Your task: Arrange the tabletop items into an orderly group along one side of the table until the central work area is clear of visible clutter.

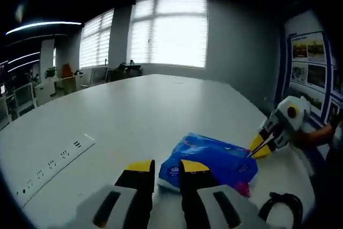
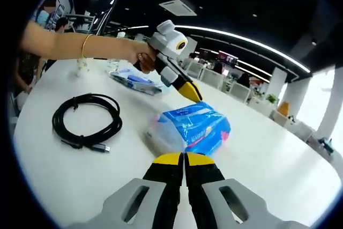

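Left gripper (image 1: 165, 167), jaws slightly parted, poised just short of a blue tissue pack (image 1: 214, 160) lying on the white surface (image 1: 134, 111). Right gripper (image 1: 262, 144), jaws nearly together, touches the pack's far corner. Black cable (image 1: 281, 205) near the edge; power-socket strip (image 1: 51, 162) set in the surface.

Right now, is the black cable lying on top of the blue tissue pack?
No, the coiled black cable lies on the table apart from the tissue pack.

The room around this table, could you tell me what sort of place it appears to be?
Probably an open-plan office or meeting area: a large white table with built-in power sockets, rows of desks with monitors under strip ceiling lights, blinds on big windows, and posters on the wall.
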The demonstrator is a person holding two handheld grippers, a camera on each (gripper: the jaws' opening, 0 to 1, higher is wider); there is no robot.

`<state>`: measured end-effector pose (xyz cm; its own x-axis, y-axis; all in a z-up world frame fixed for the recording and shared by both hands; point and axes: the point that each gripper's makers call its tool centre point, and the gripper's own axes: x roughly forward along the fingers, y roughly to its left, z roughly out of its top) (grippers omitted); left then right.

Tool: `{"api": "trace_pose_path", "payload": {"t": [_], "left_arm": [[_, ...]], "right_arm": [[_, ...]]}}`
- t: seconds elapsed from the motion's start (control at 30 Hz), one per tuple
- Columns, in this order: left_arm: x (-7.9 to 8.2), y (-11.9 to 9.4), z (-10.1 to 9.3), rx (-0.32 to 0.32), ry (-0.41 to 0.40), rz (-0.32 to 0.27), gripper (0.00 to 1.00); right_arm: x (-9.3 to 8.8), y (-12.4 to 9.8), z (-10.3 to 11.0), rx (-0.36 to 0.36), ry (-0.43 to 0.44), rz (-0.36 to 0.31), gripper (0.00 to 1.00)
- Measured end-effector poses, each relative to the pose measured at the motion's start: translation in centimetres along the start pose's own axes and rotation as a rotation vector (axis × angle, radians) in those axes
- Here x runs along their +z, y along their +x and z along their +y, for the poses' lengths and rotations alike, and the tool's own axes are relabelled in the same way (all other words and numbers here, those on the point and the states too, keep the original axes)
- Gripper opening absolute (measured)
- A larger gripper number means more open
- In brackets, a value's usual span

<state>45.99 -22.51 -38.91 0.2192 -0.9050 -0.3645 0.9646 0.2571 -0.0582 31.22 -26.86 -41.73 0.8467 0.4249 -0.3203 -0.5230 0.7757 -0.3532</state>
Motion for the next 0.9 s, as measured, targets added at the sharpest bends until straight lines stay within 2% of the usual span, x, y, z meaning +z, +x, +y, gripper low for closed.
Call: {"api": "trace_pose_path", "payload": {"t": [0.13,0.27,0.5,0.7,0.8,0.9], "left_arm": [[-0.1,0.1,-0.1,-0.008,0.002,0.008,0.15],[-0.6,0.3,-0.4,-0.042,-0.010,0.014,0.09],[-1.9,0.0,-0.3,-0.026,-0.021,0.053,0.06],[-1.2,0.1,0.4,-0.013,-0.021,0.015,0.07],[-0.6,0.2,-0.2,-0.058,-0.015,-0.012,0.10],[-0.7,0.4,-1.0,-0.099,0.006,-0.001,0.15]], "right_arm": [[0.0,0.0,0.0,0.000,0.002,-0.001,0.00],[-0.1,0.0,-0.1,0.004,0.016,-0.012,0.00],[-0.1,0.2,-0.2,0.004,0.019,-0.010,0.00],[-0.2,0.1,-0.1,0.000,0.024,-0.011,0.00],[-0.2,0.1,-0.2,0.001,0.026,-0.010,0.00],[-0.1,0.2,-0.1,0.004,0.022,-0.008,0.00]]}}
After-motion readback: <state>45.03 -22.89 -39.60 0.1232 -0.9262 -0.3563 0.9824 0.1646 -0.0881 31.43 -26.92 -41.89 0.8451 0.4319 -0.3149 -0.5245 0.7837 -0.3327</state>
